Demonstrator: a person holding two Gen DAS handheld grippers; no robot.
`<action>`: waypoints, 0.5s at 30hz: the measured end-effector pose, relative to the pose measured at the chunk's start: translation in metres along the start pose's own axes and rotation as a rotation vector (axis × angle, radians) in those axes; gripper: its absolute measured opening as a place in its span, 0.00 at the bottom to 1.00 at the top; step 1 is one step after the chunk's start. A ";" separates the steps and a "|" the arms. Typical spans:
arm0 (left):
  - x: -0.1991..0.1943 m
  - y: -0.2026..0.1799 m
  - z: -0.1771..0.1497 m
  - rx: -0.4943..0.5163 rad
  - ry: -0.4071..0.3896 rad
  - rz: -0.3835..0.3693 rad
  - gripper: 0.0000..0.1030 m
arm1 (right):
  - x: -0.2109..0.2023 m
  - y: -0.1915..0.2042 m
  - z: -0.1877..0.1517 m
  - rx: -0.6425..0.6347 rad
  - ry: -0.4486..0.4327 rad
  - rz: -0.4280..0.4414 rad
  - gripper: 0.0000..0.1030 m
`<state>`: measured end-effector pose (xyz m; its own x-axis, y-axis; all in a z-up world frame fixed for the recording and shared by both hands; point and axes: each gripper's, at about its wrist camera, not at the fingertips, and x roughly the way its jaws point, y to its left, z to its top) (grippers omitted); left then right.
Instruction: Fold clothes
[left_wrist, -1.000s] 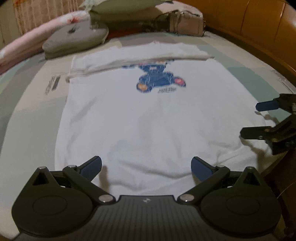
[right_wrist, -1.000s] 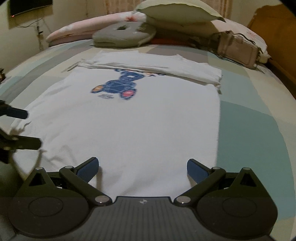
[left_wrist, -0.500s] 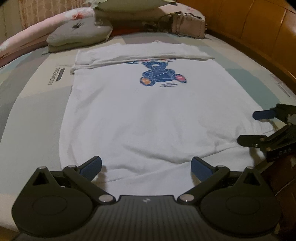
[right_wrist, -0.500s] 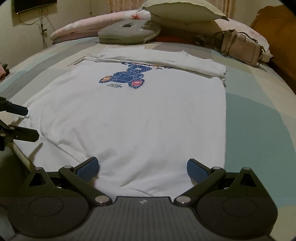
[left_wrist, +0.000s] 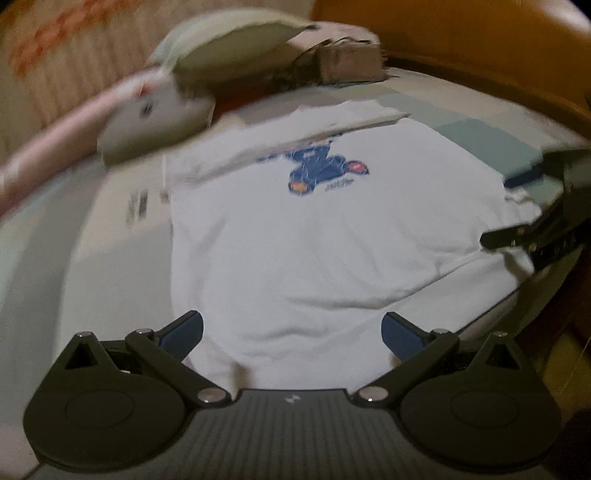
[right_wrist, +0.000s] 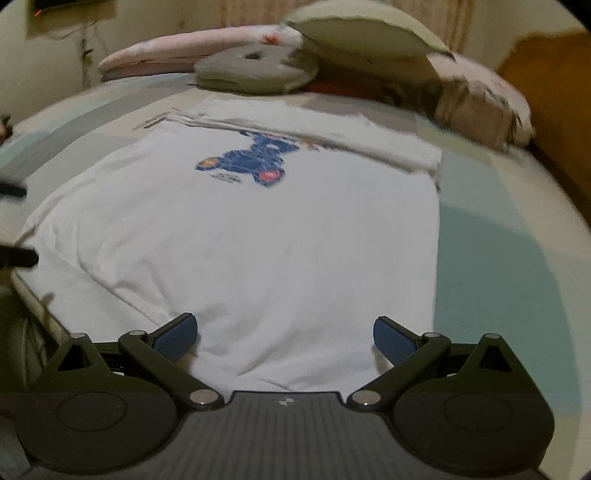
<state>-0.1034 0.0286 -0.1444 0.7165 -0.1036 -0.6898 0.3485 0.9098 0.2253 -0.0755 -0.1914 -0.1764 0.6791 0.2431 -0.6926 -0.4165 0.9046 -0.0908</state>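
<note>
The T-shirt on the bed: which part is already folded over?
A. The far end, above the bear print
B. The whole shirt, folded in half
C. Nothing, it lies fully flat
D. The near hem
A: the T-shirt has a folded band across its far end, partly covering the bear print.

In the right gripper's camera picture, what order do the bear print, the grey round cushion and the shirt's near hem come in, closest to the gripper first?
From the right gripper:
1. Shirt's near hem, between the open fingers.
2. Bear print, mid-shirt, slightly left.
3. Grey round cushion, at the bed's far end.
</note>
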 end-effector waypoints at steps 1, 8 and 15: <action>-0.002 -0.003 0.001 0.050 -0.011 0.008 0.99 | -0.003 0.004 0.002 -0.036 -0.012 -0.002 1.00; -0.007 -0.028 -0.004 0.302 -0.017 -0.018 0.99 | -0.023 0.041 0.011 -0.279 -0.082 0.046 1.00; 0.002 -0.035 -0.003 0.316 -0.010 -0.021 0.99 | -0.009 0.090 0.009 -0.519 -0.071 0.134 1.00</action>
<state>-0.1164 -0.0017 -0.1556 0.7126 -0.1268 -0.6900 0.5327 0.7378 0.4146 -0.1133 -0.1091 -0.1719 0.6308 0.3840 -0.6742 -0.7343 0.5763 -0.3588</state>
